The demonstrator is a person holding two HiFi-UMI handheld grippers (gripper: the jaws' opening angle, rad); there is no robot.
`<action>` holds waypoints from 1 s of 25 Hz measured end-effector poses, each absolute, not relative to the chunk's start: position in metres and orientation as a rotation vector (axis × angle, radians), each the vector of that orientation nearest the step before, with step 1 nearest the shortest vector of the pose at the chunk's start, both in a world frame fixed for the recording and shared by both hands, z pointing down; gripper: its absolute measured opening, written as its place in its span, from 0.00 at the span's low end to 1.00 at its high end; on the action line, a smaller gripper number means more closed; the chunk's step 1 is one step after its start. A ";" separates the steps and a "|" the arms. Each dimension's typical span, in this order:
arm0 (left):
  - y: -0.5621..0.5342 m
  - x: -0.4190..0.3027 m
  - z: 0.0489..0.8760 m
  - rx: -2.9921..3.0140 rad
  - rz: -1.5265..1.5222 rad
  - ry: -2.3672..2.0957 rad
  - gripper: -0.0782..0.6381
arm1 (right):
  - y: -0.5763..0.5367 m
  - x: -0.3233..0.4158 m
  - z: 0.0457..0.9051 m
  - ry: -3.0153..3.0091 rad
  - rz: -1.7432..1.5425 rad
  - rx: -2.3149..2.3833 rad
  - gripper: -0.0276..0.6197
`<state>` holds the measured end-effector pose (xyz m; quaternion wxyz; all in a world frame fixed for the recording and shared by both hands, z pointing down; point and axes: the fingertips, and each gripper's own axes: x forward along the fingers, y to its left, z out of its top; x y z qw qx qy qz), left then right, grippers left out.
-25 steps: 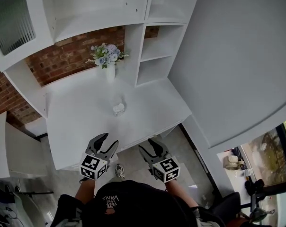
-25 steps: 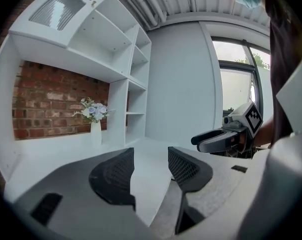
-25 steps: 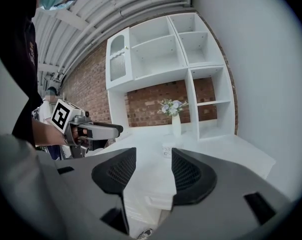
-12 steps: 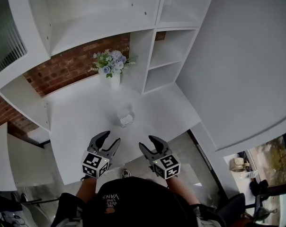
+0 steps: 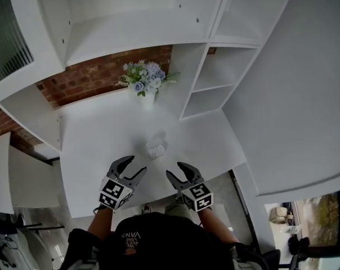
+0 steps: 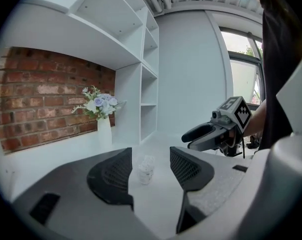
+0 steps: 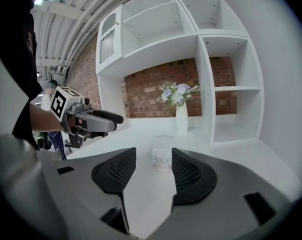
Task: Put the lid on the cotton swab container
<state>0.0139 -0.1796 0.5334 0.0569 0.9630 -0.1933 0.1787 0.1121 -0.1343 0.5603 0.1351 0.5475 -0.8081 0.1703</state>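
Note:
A small clear cotton swab container (image 5: 156, 151) stands on the white desk (image 5: 97, 145), ahead of both grippers. A faint clear shape, perhaps the lid (image 7: 163, 135), lies just behind it; I cannot tell for sure. My left gripper (image 5: 134, 165) hovers near the desk's front edge, its jaws opening with nothing between them. My right gripper (image 5: 176, 170) hangs beside it, open and empty. The container (image 6: 145, 169) shows beyond the left jaws, and the container (image 7: 162, 160) also shows beyond the right jaws, some way off. The right gripper (image 6: 201, 136) and the left gripper (image 7: 108, 119) each appear in the other's view.
A white vase of blue and white flowers (image 5: 146, 82) stands at the desk's back against a brick wall. White open shelves (image 5: 215, 86) rise at the back right, with a shelf and cabinet overhead. The desk's front edge (image 5: 159, 190) lies under the grippers.
The head view has shifted, so the desk and container sit lower and further right. Both grippers are now closer to the container. The left jaws have spread a little.

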 end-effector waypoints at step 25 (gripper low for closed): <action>-0.229 0.070 0.594 2.859 0.823 -0.703 0.49 | -0.212 0.119 0.659 -2.400 0.457 0.916 0.35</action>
